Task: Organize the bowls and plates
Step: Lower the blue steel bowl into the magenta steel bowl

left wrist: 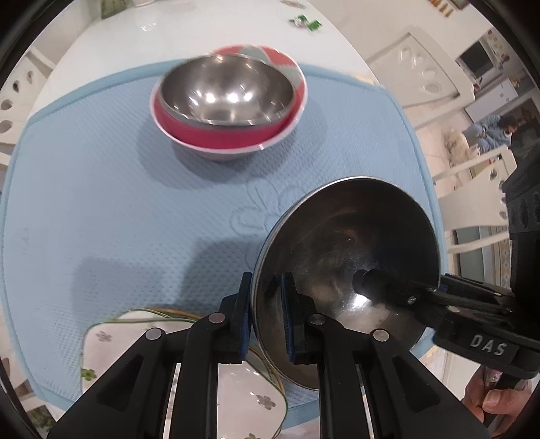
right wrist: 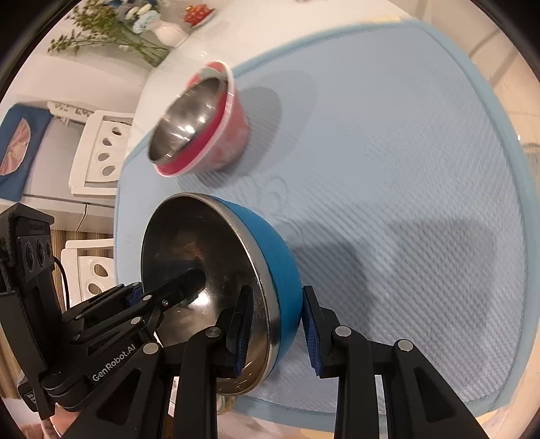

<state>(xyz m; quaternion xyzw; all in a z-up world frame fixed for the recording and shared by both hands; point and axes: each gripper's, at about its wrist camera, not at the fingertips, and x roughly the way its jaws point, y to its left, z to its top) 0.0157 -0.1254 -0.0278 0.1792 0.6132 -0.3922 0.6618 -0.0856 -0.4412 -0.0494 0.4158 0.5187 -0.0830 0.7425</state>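
Observation:
A steel bowl with a blue outside (right wrist: 263, 270) is tilted on its side above the blue mat (left wrist: 118, 202). My left gripper (left wrist: 266, 314) is shut on its rim, one finger inside and one outside. My right gripper (right wrist: 276, 324) straddles the opposite rim: its inner pad is on the steel, but the outer pad stands off the blue wall, so the jaws are open. The bowl's steel inside faces the left wrist view (left wrist: 354, 256). Farther back, a plain steel bowl (left wrist: 226, 89) sits nested in a red bowl (left wrist: 216, 135); the pair also shows in the right wrist view (right wrist: 202, 125).
A white flowered plate (left wrist: 141, 344) lies on the mat's near edge under my left gripper. White chairs (right wrist: 101, 152) stand beside the white table (left wrist: 168, 33). A vase with flowers (right wrist: 162, 30) stands at the table's far side.

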